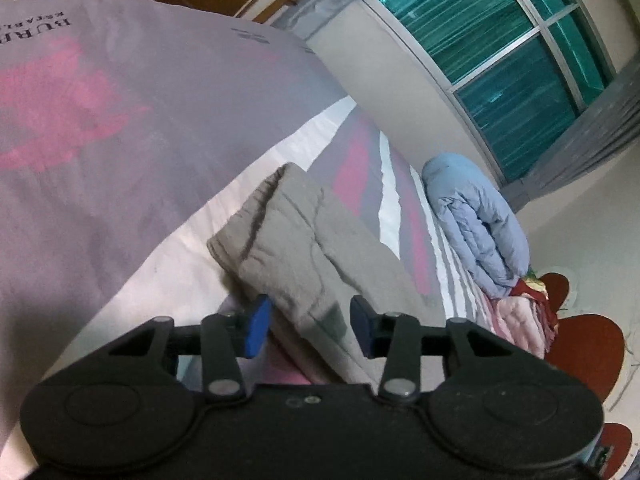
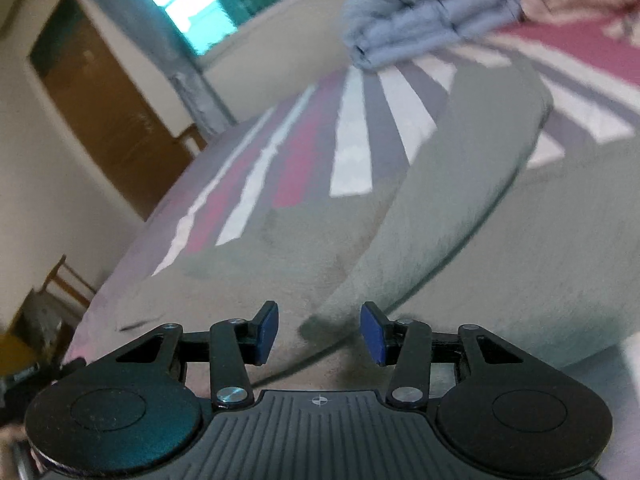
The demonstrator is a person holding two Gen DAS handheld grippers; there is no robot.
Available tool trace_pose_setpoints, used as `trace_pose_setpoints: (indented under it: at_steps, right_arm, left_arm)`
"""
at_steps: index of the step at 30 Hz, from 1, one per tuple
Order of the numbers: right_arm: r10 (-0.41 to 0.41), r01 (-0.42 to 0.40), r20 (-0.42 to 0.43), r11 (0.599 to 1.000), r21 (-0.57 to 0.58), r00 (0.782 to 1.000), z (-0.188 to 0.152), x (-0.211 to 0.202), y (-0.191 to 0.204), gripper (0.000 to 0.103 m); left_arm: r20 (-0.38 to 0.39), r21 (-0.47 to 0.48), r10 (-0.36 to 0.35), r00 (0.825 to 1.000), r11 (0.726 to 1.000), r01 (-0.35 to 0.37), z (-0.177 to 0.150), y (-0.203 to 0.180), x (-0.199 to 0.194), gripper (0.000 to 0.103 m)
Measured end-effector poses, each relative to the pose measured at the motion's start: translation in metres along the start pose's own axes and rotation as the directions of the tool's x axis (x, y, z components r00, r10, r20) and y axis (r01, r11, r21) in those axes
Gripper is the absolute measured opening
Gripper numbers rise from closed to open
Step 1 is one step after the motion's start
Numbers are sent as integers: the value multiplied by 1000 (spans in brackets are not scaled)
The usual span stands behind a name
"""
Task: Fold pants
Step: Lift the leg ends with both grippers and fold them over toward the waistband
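The grey pants (image 1: pixel 304 240) lie folded into a thick long bundle on the striped bed sheet (image 1: pixel 360 168). My left gripper (image 1: pixel 310 326) hovers at the bundle's near end, its blue pads apart, with grey fabric showing in the gap and no clear squeeze. In the right wrist view the pants (image 2: pixel 460 200) spread wide, one layer folded over another. My right gripper (image 2: pixel 320 332) is open just above them, with the fold's edge running between its blue pads. This view is blurred.
A lilac and pink cloth with printed letters (image 1: pixel 100 140) covers the bed's left side. A folded blue quilt (image 1: pixel 476 220) (image 2: pixel 420 12) and pink bedding (image 1: pixel 516 320) lie at the bed's far end. Beyond are a window (image 1: pixel 500 48), a wooden door (image 2: pixel 108 100) and a chair (image 2: pixel 60 280).
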State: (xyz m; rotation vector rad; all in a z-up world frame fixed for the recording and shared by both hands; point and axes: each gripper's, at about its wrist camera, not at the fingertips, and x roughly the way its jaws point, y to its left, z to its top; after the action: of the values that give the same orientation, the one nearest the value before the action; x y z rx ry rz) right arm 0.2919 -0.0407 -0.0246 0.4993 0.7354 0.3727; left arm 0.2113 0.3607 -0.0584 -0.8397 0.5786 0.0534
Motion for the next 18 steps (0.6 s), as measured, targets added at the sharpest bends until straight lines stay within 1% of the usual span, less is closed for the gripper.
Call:
trace_pose_setpoints:
  at_steps: [2, 3, 4, 5, 6, 8, 10, 11, 12, 13, 14, 15, 16, 17, 18]
  right_arm:
    - [-24, 27, -39, 998, 64, 999, 2, 13, -7, 46]
    - [-21, 26, -54, 995, 100, 998, 3, 19, -11, 46]
    - [-5, 15, -70, 989, 147, 998, 3, 25, -15, 39]
    - [2, 13, -79, 982, 187, 997, 3, 30, -21, 25]
    - [13, 6, -84, 975, 221, 996, 4, 33, -27, 15]
    - [31, -18, -61, 979, 205, 998, 9, 31, -27, 14]
    - [82, -86, 34, 985, 147, 996, 20, 11, -15, 14]
    - [109, -121, 100, 985, 122, 989, 27, -3, -10, 14]
    - [135, -153, 161, 983, 103, 978, 33, -17, -5, 14]
    - [166, -188, 223, 979, 79, 960, 37, -32, -2, 14]
    - [191, -213, 274, 975, 55, 943, 37, -45, 0, 14]
    - [204, -225, 331, 974, 26, 922, 30, -60, 2, 14]
    - [205, -222, 358, 975, 6, 911, 20, -68, 2, 14]
    - [196, -205, 363, 979, -15, 911, 4, -71, 0, 14]
    - [165, -160, 328, 986, -41, 930, -18, -64, -4, 14]
  left_arm:
    - [-13, 0, 17, 1000, 1000, -17, -1, -2, -2, 23]
    - [-21, 4, 35, 999, 999, -35, 0, -2, 0, 20]
    - [-28, 15, 46, 999, 999, -46, 2, -3, 2, 17]
    - [-30, 35, 48, 998, 998, -47, 5, -8, 3, 15]
    - [-20, 67, 37, 999, 997, -36, 9, -14, 2, 14]
    - [22, 127, -19, 1000, 992, 16, 26, -31, -4, 13]
    - [78, 166, -90, 993, 983, 76, 47, -47, -10, 13]
    - [125, 186, -141, 982, 976, 117, 58, -55, -16, 10]
    - [177, 206, -200, 964, 965, 162, 66, -59, -22, 0]
    - [226, 227, -248, 942, 954, 197, 70, -61, -29, 0]
    - [266, 244, -276, 923, 946, 213, 73, -57, -34, 0]
    - [274, 239, -261, 926, 951, 197, 72, -48, -33, 0]
    - [247, 200, -217, 944, 965, 170, 68, -33, -26, 0]
    - [176, 144, -174, 969, 978, 149, 61, -13, -14, 0]
    - [109, 122, -102, 989, 989, 88, 49, 3, -4, 0]
